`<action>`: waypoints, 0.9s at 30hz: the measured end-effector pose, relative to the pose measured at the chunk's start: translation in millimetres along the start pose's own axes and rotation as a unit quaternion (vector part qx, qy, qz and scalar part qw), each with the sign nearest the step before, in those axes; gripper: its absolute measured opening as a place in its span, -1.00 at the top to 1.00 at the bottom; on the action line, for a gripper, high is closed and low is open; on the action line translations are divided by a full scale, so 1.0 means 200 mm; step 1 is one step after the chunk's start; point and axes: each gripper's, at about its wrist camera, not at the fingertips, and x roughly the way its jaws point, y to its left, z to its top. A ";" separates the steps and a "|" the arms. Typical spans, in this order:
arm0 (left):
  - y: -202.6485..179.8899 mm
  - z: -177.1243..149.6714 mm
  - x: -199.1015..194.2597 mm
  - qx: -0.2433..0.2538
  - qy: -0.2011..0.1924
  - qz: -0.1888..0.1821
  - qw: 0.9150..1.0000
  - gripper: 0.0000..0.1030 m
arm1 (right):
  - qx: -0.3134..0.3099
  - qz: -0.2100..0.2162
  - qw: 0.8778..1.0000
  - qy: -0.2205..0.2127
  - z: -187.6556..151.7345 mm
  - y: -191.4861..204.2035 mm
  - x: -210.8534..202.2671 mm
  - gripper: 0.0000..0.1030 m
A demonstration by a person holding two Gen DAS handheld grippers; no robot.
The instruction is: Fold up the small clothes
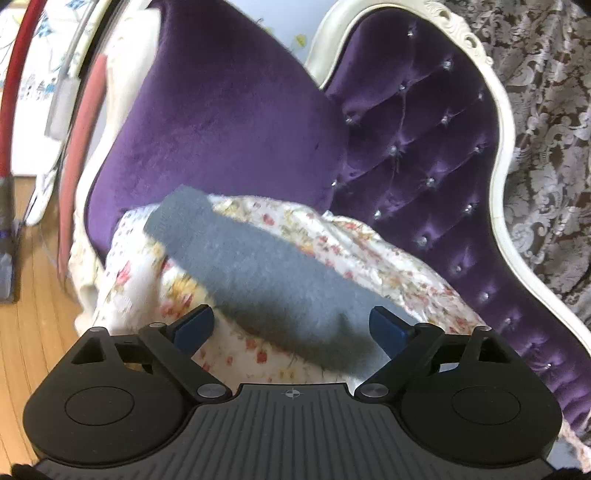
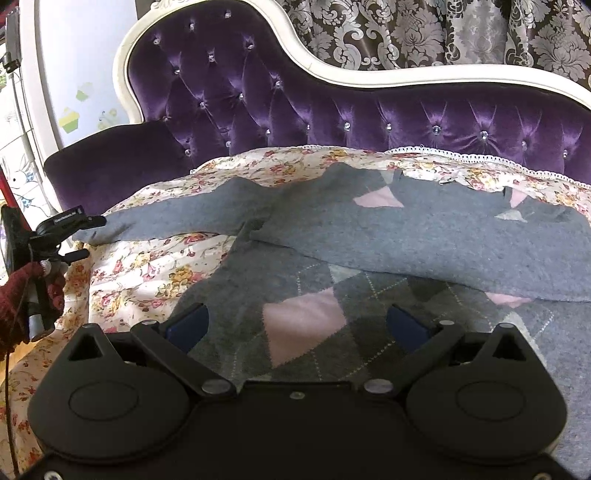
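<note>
A grey argyle sweater (image 2: 406,236) with pink diamonds lies spread on a floral sheet (image 2: 147,269), its upper part folded over itself. One long grey sleeve (image 1: 258,273) stretches out to the left. My left gripper (image 1: 291,326) is open, and the sleeve's end lies on the sheet between and under its wide-apart blue pads (image 1: 194,328). In the right wrist view that left gripper (image 2: 86,238) sits at the sleeve's tip, held by a hand in a dark red knit sleeve (image 2: 18,295). My right gripper (image 2: 297,326) hovers open over the sweater's lower body, holding nothing.
The sheet covers the seat of a purple tufted sofa (image 2: 332,110) with a white carved frame (image 1: 502,155). A purple bolster cushion (image 1: 221,122) stands at the left end. Patterned curtains (image 2: 461,33) hang behind. Wooden floor (image 1: 33,314) lies beyond the left edge.
</note>
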 end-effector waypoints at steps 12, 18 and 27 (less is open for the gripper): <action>-0.01 0.13 0.17 -0.029 0.000 -0.011 1.000 -0.66 | -0.004 0.005 1.000 0.004 0.00 0.02 0.02 -0.99; -0.04 0.16 0.20 -0.031 0.033 0.015 0.999 0.92 | 0.011 0.008 1.000 0.003 0.00 -0.01 0.01 -0.99; -0.50 0.33 -0.11 0.088 -0.019 -0.050 0.995 0.92 | 0.041 -0.013 0.999 0.001 -0.03 -0.12 -0.06 -0.99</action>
